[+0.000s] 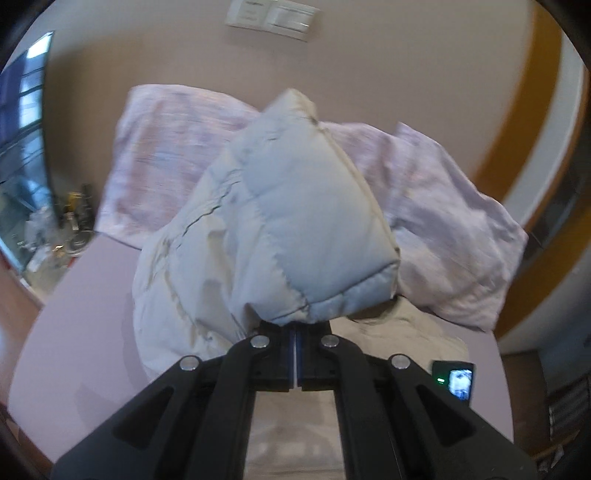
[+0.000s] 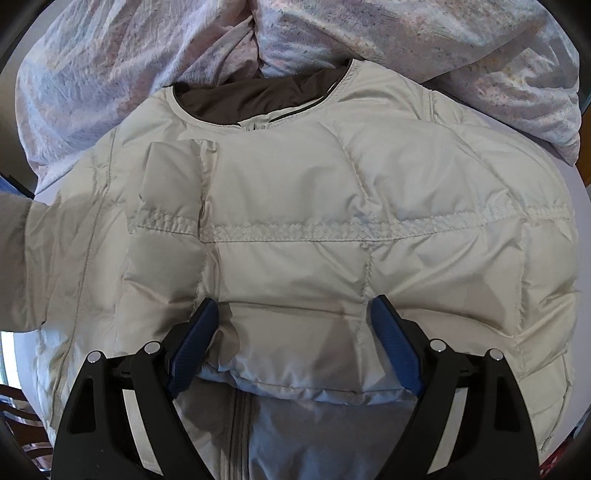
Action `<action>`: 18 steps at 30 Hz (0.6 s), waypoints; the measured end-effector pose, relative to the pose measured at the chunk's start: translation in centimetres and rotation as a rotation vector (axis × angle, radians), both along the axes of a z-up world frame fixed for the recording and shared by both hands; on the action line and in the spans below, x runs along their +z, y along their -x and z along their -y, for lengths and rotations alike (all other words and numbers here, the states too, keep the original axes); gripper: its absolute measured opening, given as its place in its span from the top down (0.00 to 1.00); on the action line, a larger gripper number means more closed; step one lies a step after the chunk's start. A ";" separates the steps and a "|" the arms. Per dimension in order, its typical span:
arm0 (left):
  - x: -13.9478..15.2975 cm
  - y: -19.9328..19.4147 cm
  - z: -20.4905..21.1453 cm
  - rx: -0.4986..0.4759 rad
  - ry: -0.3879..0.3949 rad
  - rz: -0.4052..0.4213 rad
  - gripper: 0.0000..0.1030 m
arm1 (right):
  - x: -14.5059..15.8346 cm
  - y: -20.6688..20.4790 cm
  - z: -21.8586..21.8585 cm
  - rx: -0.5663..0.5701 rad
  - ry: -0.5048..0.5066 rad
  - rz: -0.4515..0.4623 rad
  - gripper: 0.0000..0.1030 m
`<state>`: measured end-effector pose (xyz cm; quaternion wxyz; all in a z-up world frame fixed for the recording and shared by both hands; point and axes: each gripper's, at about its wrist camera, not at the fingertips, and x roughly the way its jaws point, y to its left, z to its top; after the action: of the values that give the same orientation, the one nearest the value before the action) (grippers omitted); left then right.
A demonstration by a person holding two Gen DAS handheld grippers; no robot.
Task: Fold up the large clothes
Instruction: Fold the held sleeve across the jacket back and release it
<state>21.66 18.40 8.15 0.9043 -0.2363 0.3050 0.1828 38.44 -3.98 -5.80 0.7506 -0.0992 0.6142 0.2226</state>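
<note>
Left gripper (image 1: 295, 334): its blue pads were pressed together on a fold of the jacket (image 1: 280, 221), holding a puffy quilted section lifted above the bed (image 1: 74, 314).
Right gripper (image 2: 291, 325): its fingers (image 2: 199, 343) stood spread wide, one to each side of a quilted panel near the jacket's (image 2: 295, 229) near edge, pressing into the fabric without pinching it.
Jacket: a pale cream padded coat lay front up on the bed, collar (image 2: 258, 96) at the far end showing a dark lining, zipper (image 2: 240, 435) running toward the near edge.
Sleeve (image 2: 166, 229): folded across the left of the chest.
Pillows (image 1: 173, 155): two pinkish ones lay at the far end, just beyond the collar.
Wall (image 1: 369, 74): beige, with a switch plate (image 1: 273, 16) above the pillows.
</note>
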 end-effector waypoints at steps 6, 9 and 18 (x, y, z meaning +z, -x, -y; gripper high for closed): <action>-2.0 -3.5 5.9 -0.142 0.031 -0.035 1.00 | 1.6 0.2 2.2 0.000 -0.027 0.027 0.16; -4.0 -4.8 8.6 -0.195 0.045 -0.081 1.00 | 2.4 0.2 3.8 -0.008 -0.036 0.055 0.16; -8.6 -8.4 14.0 -0.297 0.066 -0.202 1.00 | 3.2 -0.7 9.3 -0.079 -0.045 0.083 0.16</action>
<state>30.08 4.40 -0.46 0.8779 -0.1986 0.4316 0.0598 39.12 -13.33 -2.57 0.7856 -0.0671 0.5809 0.2020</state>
